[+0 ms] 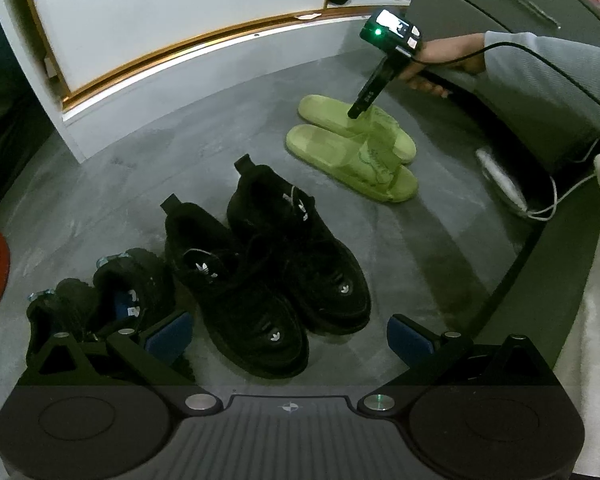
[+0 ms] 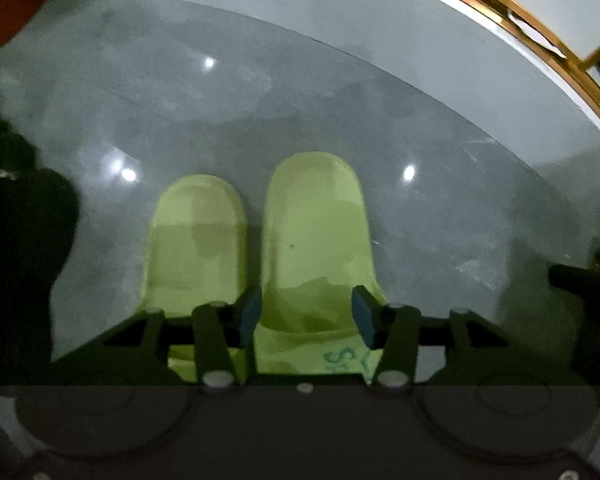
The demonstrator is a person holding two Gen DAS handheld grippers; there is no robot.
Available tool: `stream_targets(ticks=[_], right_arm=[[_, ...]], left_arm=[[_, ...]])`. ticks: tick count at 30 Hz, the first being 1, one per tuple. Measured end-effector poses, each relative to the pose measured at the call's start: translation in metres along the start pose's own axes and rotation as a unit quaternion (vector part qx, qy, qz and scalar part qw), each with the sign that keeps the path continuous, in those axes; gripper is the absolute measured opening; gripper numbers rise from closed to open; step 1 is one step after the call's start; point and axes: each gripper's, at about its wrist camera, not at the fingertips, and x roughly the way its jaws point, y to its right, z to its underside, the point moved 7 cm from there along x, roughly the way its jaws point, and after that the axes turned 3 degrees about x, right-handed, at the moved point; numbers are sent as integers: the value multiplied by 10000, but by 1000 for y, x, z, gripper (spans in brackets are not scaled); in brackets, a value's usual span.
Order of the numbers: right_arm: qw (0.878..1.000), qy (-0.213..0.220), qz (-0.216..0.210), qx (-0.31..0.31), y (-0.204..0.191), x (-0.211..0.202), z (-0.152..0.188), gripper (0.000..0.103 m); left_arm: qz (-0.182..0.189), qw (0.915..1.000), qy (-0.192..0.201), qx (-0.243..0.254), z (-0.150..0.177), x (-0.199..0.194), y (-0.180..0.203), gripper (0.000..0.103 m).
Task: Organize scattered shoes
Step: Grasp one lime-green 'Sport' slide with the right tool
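Two green slides point(image 1: 352, 152) lie side by side on the grey floor point(image 1: 180, 168), just beyond a pair of black sneakers point(image 1: 268, 272). Right gripper point(image 2: 306, 316) hangs over the right-hand slide point(image 2: 316, 240), jaws parted either side of it, pads not pressing. Left gripper point(image 1: 290, 338) hovers above the sneakers, jaws spread wide, empty.

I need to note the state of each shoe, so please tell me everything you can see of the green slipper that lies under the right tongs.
The green slipper is a pale yellow-green slide of soft-looking foam or rubber, with a rounded heel end, a smooth footbed and a wide strap bearing blue-green lettering. It lies flat, sole down, on the grey floor, close beside its twin and parallel to it. The right tongs stand open astride it near the strap; whether the pads touch it cannot be told.
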Motion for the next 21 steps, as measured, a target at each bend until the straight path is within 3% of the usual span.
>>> stream_targets(ticks=[3, 7, 12, 15, 21], right_arm=[[9991, 154, 112, -369, -1, 5, 10, 60], [9978, 412, 109, -509, 5, 8, 26, 73], [9984, 398, -95, -402, 7, 13, 41, 77], [9990, 28, 99, -446, 9, 27, 49, 85], [9985, 64, 294, -456, 5, 37, 51, 87]], left_arm=[[26, 10000, -18, 57, 1, 1, 2, 103], [23, 10000, -17, 32, 1, 1, 1, 103], [30, 10000, -24, 48, 2, 1, 2, 103], [32, 10000, -27, 52, 2, 0, 2, 103], [35, 10000, -32, 60, 2, 0, 2, 103]])
